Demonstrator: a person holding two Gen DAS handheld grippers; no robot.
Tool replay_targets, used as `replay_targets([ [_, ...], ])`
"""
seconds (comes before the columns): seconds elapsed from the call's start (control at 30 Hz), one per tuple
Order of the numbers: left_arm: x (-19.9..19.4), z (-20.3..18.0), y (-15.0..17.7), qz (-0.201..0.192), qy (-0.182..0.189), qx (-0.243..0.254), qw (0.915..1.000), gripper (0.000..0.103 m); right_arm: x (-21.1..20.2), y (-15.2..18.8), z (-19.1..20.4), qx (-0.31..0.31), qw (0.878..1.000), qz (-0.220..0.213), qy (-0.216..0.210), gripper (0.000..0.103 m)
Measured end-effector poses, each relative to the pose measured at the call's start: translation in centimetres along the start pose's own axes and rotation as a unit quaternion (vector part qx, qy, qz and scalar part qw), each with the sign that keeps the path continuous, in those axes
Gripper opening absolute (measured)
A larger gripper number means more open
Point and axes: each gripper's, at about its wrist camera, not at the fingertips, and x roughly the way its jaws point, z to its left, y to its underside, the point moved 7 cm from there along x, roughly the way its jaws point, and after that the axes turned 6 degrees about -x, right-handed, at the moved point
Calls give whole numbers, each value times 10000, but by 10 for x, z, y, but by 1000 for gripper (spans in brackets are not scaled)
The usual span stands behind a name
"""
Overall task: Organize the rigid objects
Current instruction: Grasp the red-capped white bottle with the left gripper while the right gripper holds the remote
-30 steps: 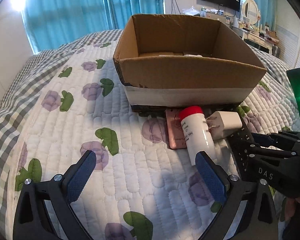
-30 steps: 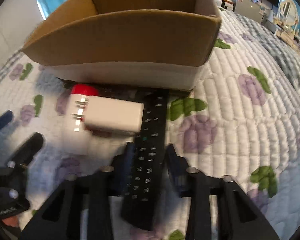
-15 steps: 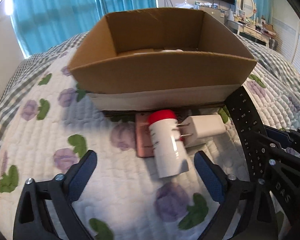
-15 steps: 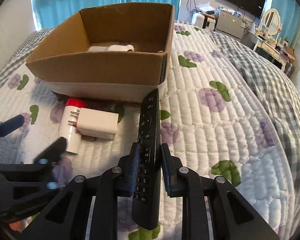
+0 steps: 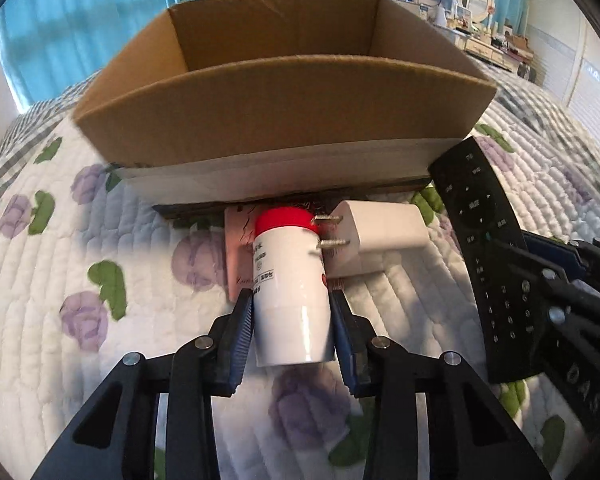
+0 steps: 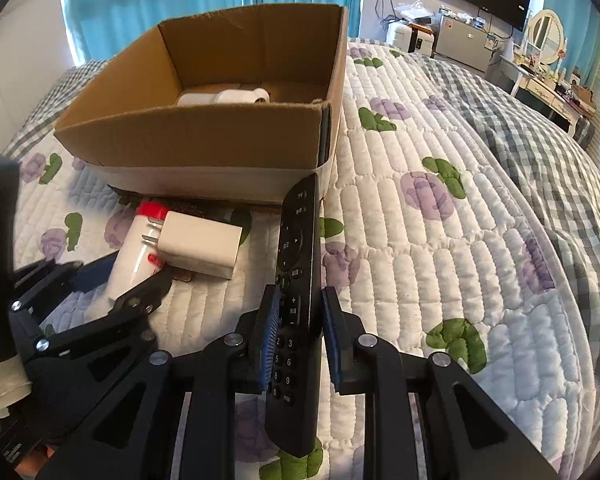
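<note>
On the quilted floral bed point(image 6: 440, 240), a white red-capped plastic bottle point(image 5: 290, 280) is being clamped by the left claw point(image 5: 291, 336), a black rectangular remote control point(image 6: 296, 300) by the right claw point(image 6: 298, 336), both before the open brown cardboard box point(image 6: 204, 144).

Gripped bottle point(image 5: 290, 284), lifted remote point(image 6: 296, 300)

Matt corrugated cardboard box point(image 5: 284, 108), quilted cloth bedspread point(image 6: 440, 240), glossy white plastic bottle point(image 5: 290, 296), matt black plastic remote point(image 6: 296, 280).

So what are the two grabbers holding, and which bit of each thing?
The left gripper clamps the white bottle near its base. The right gripper clamps the black remote around its number-pad half.
</note>
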Motion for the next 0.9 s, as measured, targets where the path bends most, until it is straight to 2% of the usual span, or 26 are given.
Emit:
replay_targets([
  [0.3,-46,15,12,-217,126,-87,9996,38,-32,6,3,156,9996,-158,-171,19],
  [0.47,-73,15,-4,-485,136,-66,9987,38,-57,-5,4,165,9991,-359,-166,19],
  [0.6,-96,20,-21,-777,134,-39,9969,37,-87,-30,4,101,9976,-650,-194,18],
  [0.8,-124,28,-61,-1214,111,-13,9925,38,-133,-96,1,-198,9929,-1167,-91,19],
  [0.9,-127,33,-84,-1338,57,-41,9910,38,-139,-128,4,-362,9916,-1234,-126,19],
])
